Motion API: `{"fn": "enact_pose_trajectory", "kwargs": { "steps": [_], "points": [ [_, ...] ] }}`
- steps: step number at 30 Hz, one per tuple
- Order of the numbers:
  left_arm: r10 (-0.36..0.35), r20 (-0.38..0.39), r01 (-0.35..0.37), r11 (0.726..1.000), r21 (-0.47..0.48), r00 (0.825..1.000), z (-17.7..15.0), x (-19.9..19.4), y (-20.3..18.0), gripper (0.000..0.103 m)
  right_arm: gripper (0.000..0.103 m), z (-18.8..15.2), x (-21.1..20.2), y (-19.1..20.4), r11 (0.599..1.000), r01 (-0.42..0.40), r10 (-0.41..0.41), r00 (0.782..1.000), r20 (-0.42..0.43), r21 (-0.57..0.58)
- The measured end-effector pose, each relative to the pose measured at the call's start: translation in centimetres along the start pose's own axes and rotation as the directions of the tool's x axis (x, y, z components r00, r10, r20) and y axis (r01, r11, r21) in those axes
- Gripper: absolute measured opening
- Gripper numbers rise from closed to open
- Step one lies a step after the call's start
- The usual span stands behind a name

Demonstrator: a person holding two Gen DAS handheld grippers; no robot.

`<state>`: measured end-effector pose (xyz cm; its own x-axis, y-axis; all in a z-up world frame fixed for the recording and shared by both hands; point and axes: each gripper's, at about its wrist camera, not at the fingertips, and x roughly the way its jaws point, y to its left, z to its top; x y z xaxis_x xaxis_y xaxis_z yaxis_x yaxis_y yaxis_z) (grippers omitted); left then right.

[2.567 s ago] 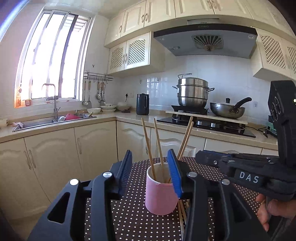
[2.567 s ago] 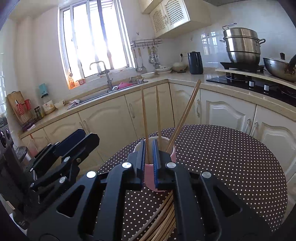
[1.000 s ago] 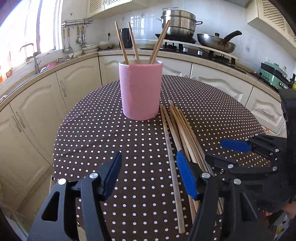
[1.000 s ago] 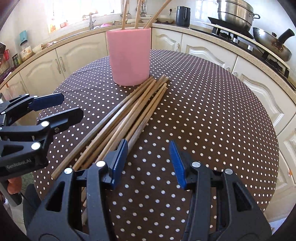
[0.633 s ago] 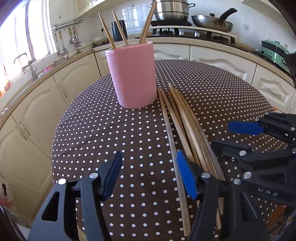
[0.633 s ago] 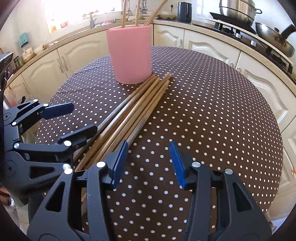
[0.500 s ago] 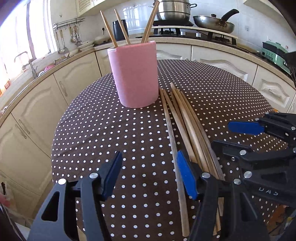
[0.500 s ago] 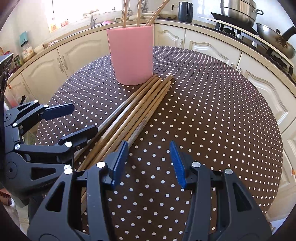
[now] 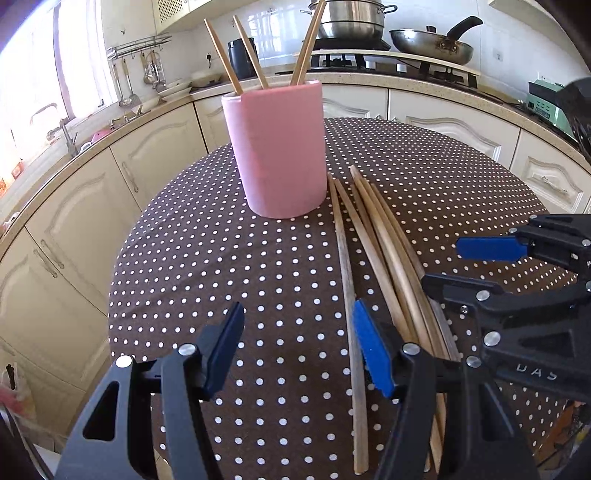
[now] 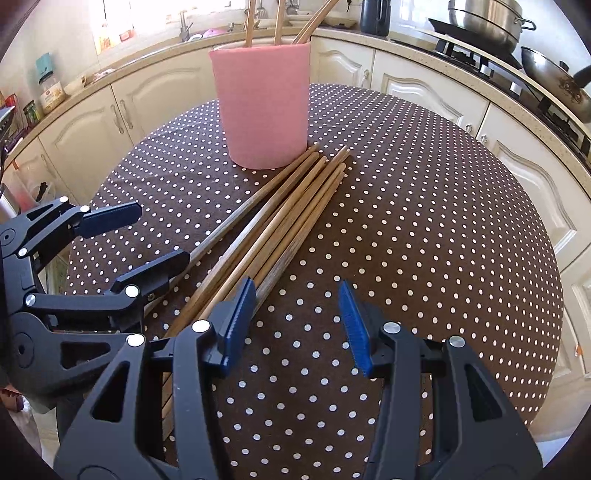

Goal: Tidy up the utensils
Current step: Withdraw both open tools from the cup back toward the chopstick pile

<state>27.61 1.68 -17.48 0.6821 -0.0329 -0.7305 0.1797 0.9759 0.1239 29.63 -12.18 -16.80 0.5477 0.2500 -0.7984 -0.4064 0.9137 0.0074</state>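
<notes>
A pink holder stands on the round table with three wooden chopsticks upright in it. Several more chopsticks lie in a bundle on the cloth, tips against the holder's base. My left gripper hovers open over the cloth just left of the bundle, its right finger above the leftmost stick. My right gripper is open too, its left finger over the bundle's near part, nothing between the pads. Each gripper shows in the other's view, the right one and the left one.
The table wears a brown cloth with white dots. Cream cabinets and a counter ring it. On the stove stand a steel pot and a wok; a black kettle and a sink sit further left.
Both grippers dropped from the holder to low over the table; during the last second the views shifted only slightly, the holder sliding a little right in the left wrist view. Jaw widths are unchanged.
</notes>
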Motion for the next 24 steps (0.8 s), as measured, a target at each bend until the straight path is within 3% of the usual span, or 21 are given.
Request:
{"fn": "enact_pose_trajectory", "kwargs": {
  "steps": [6, 9, 16, 24],
  "points": [
    [-0.023, -0.028, 0.024, 0.999, 0.027, 0.999, 0.0, 0.3, -0.5, 0.061, 0.047, 0.4, -0.1, 0.0, 0.998, -0.013, 0.009, 0.998, -0.062, -0.053],
    [0.006, -0.015, -0.006, 0.998, 0.056, 1.000, -0.1, 0.4, -1.3, 0.061, 0.047, 0.2, -0.2, 0.0, 0.998, -0.024, 0.020, 0.998, -0.067, -0.051],
    [-0.002, -0.024, 0.002, 1.000, 0.013, 1.000, 0.0, 0.8, -0.3, 0.061, 0.047, 0.6, 0.6, -0.1, 0.998, -0.063, 0.062, 0.996, -0.065, -0.015],
    [-0.023, -0.029, 0.024, 0.999, 0.027, 0.999, -0.5, 0.6, 0.0, 0.061, 0.047, 0.6, 0.4, 0.2, 0.998, -0.018, 0.014, 0.997, -0.078, -0.063]
  ]
}}
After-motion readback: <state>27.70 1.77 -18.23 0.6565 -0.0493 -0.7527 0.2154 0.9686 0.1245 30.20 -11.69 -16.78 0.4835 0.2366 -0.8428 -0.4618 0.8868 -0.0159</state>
